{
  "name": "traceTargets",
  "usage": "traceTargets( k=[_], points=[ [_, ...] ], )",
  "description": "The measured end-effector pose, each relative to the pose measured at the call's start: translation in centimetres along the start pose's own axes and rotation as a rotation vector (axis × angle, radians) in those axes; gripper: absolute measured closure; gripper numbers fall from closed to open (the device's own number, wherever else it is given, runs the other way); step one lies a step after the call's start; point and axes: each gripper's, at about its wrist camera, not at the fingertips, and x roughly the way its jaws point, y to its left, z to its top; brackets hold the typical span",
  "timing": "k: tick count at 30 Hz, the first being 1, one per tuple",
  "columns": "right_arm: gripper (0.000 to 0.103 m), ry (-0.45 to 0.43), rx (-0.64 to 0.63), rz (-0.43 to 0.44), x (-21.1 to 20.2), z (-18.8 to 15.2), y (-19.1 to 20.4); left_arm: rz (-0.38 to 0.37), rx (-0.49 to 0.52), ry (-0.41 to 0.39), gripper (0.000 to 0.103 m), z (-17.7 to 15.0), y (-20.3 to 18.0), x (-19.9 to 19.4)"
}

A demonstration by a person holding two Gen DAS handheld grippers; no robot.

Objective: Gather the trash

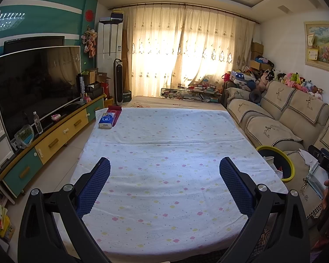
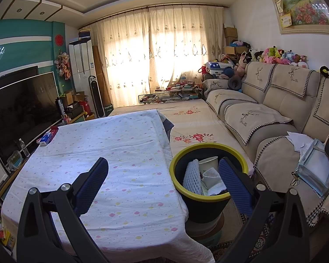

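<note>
A black trash bin with a yellow rim point(image 2: 208, 206) stands right of the table, between it and the sofa. Inside it lie white foam netting point(image 2: 192, 178), a paper cup point(image 2: 208, 164) and crumpled white paper point(image 2: 215, 183). The bin's rim also shows in the left wrist view point(image 1: 290, 171). My right gripper point(image 2: 163, 175) is open and empty, its right finger over the bin's mouth. My left gripper point(image 1: 164, 175) is open and empty above the table with its spotted white cloth point(image 1: 164, 149).
A blue tissue pack point(image 1: 107, 120) on a red pouch lies at the table's far left corner. A TV stand with a TV point(image 1: 35, 85) runs along the left. A beige sofa point(image 2: 274, 118) with papers and a clear pouch point(image 2: 315, 171) is on the right.
</note>
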Motion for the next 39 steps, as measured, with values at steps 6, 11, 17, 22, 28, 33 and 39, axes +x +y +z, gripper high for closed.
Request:
traceTargets(
  k=[6, 11, 17, 22, 28, 33, 39],
  points=[
    [0.007, 0.004, 0.000, 0.000, 0.1, -0.1, 0.1, 0.000, 0.004, 0.004, 0.005, -0.4, -0.3, 0.2],
    [0.007, 0.006, 0.000, 0.000, 0.3, -0.4, 0.3, -0.008, -0.007, 0.008, 0.005, -0.5, -0.1, 0.5],
    [0.007, 0.009, 0.001, 0.000, 0.4, -0.5, 0.3, -0.011, -0.009, 0.014, 0.005, -0.6, 0.0, 0.6],
    [0.007, 0.008, 0.001, 0.000, 0.4, -0.4, 0.4, -0.013, -0.010, 0.022, 0.005, -0.5, 0.2, 0.9],
    [0.007, 0.011, 0.002, 0.002, 0.5, -0.6, 0.5, -0.013, -0.018, 0.036, 0.005, -0.4, 0.4, 1.3],
    [0.007, 0.015, 0.002, 0.003, 0.9, -1.1, 0.7, -0.017, -0.023, 0.039, 0.005, -0.1, 0.4, 2.0],
    [0.007, 0.004, -0.034, 0.009, 2.4, 0.0, 2.2, -0.006, 0.002, 0.051, 0.005, 1.5, 0.8, 5.0]
  ],
)
